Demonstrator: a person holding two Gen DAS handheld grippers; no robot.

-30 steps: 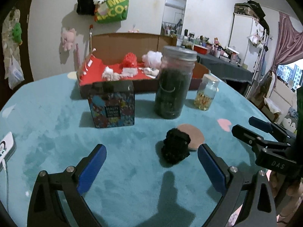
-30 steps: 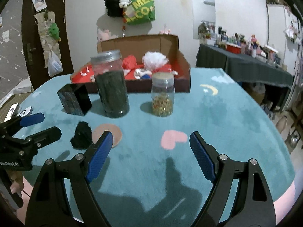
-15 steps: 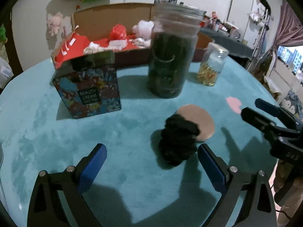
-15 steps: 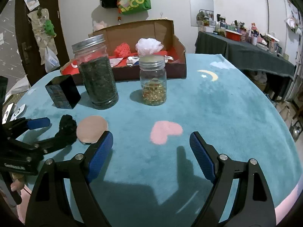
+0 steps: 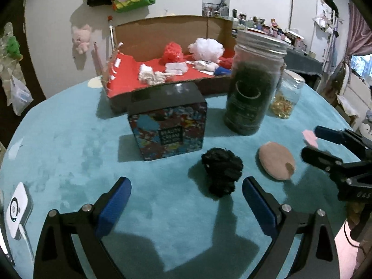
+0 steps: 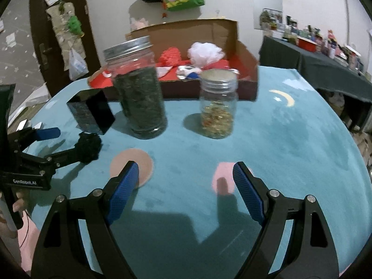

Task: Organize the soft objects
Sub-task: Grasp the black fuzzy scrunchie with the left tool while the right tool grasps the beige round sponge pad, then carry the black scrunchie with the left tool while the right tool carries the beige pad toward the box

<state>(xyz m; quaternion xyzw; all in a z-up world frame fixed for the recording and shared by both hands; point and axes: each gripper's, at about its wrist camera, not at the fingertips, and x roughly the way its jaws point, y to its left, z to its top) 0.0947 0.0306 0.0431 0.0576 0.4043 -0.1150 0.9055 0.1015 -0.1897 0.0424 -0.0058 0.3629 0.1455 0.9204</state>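
Observation:
A black fluffy ball (image 5: 222,171) lies on the teal table cover, just ahead of my open left gripper (image 5: 186,193) and nearer its right finger, with no pad touching it. To its right lies a flat round pink pad (image 5: 276,164). My right gripper (image 6: 186,174) is open and empty above the cover; its left finger hides part of the pink pad (image 6: 141,162). In the right wrist view the left gripper (image 6: 62,144) comes in from the left, its lower finger overlapping the black ball (image 6: 89,144). The right gripper (image 5: 311,141) shows at the right edge of the left wrist view.
Behind the ball stand a colourful printed box (image 5: 167,130), a tall jar of dark stuff (image 5: 253,88) and a small jar (image 6: 217,107). A cardboard box with a red lining (image 5: 130,76) holds red and white soft items. A white device (image 5: 17,209) lies front left.
Both grippers have moved forward and a little down toward the table. The black ball and pink pad now look closer, and the ball sits nearer the middle of the left gripper's gap. Both stay open.

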